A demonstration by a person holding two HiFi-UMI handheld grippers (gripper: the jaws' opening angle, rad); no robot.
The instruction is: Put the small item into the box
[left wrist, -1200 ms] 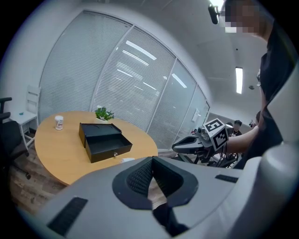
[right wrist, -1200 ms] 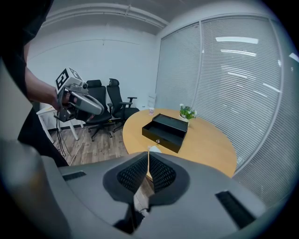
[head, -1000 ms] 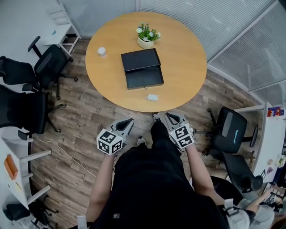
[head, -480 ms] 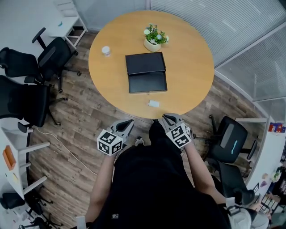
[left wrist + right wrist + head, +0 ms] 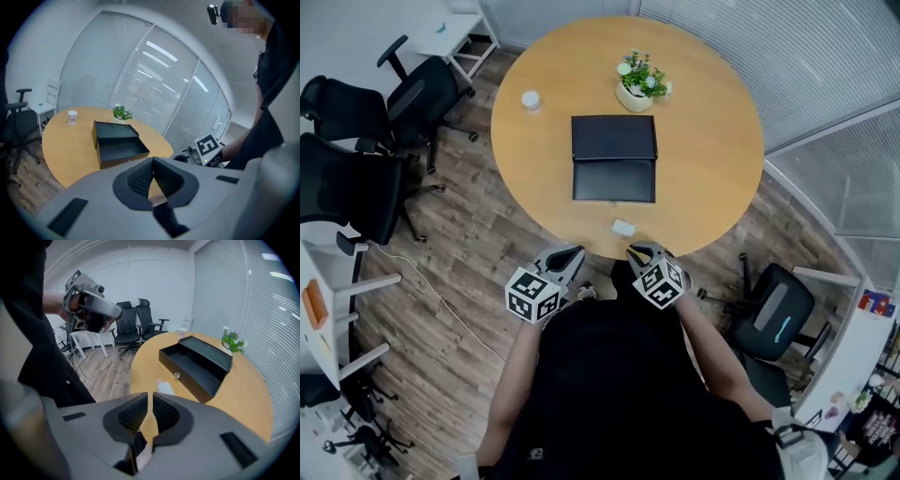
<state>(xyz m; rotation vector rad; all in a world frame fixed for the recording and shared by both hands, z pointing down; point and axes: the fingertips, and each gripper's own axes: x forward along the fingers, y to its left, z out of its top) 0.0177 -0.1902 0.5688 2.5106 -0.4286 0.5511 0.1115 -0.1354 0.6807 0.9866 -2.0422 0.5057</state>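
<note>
A: Small item (image 5: 622, 227), where?
B: White, lying flat on the round wooden table (image 5: 712, 141), close to its near edge, lower centre of the head view. It lies free, with neither gripper on it.

A: And the box (image 5: 614, 180)?
B: Black, just above the item in the frame, with a strip of bare tabletop between them. It is open, lid laid back toward the far side. The right gripper view shows a small shiny catch (image 5: 177, 375) on the front wall, on the side toward the item.

A: Grippers?
B: Right gripper (image 5: 639, 251): jaws drawn together, nothing between the pads. It sits at the table's near rim, just below the item in the head view and apart from it. Left gripper (image 5: 570, 253): jaws closed too, holding nothing. It is left of the right one, over the wood floor (image 5: 478, 262) just off the rim.

A: Rest of the tabletop?
B: A potted plant (image 5: 639, 82) with white flowers stands just beyond the box lid, upper centre. A small white cup (image 5: 531, 99) is at upper left, well apart from the box.

A: Around the table?
B: Black office chairs (image 5: 356, 187) along the left edge of the frame. Another chair (image 5: 778, 309) is at lower right. Blinds (image 5: 825, 56) fill the upper right corner.
</note>
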